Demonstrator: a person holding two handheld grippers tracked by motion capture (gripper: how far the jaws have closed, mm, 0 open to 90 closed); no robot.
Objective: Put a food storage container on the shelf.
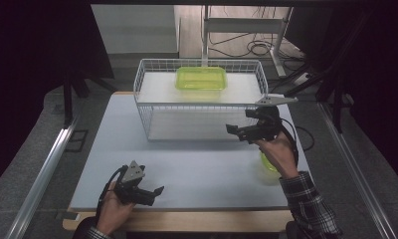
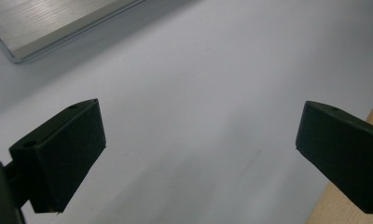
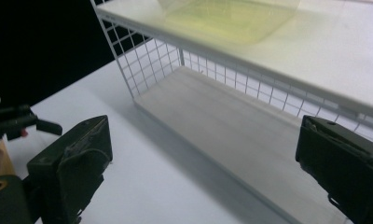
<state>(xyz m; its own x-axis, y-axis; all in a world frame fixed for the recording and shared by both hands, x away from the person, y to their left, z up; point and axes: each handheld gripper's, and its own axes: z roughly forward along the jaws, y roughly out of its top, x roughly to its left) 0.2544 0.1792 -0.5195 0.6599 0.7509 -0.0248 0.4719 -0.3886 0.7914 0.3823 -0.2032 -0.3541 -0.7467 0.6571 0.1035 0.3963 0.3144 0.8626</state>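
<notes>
The right gripper (image 1: pixel 233 130) hung in the air just off the near right corner of the white wire-mesh basket rack (image 1: pixel 146 107), its black jaws spread wide with nothing between them. In the right gripper view the jaws framed the rack's pale lower shelf board (image 3: pixel 231 126) and the mesh edge of the upper shelf, and neither pad touched the wire. The person's right hand (image 1: pixel 276 152) gripped the handle from below, a plaid sleeve (image 1: pixel 309 204) trailing toward the table's near right corner.

The translucent lime-green rectangular plastic container (image 1: pixel 201 78) sat on the rack's white upper shelf, toward the back and roughly centred, well apart from both grippers. In the right gripper view its underside and near wall (image 3: pixel 231 18) showed at the top, above the mesh.

A second lime-green round object (image 1: pixel 268 163) lay on the table just behind the right hand, mostly hidden by it; what it was could not be told.

The left gripper (image 1: pixel 157 191) rested low near the front left edge of the pale grey table top (image 1: pixel 197 169), held in the left hand (image 1: pixel 115 209). Its jaws also stood apart and empty, with bare table surface between them in the left gripper view, and the wooden table edge (image 2: pixel 357 210) at the right.
</notes>
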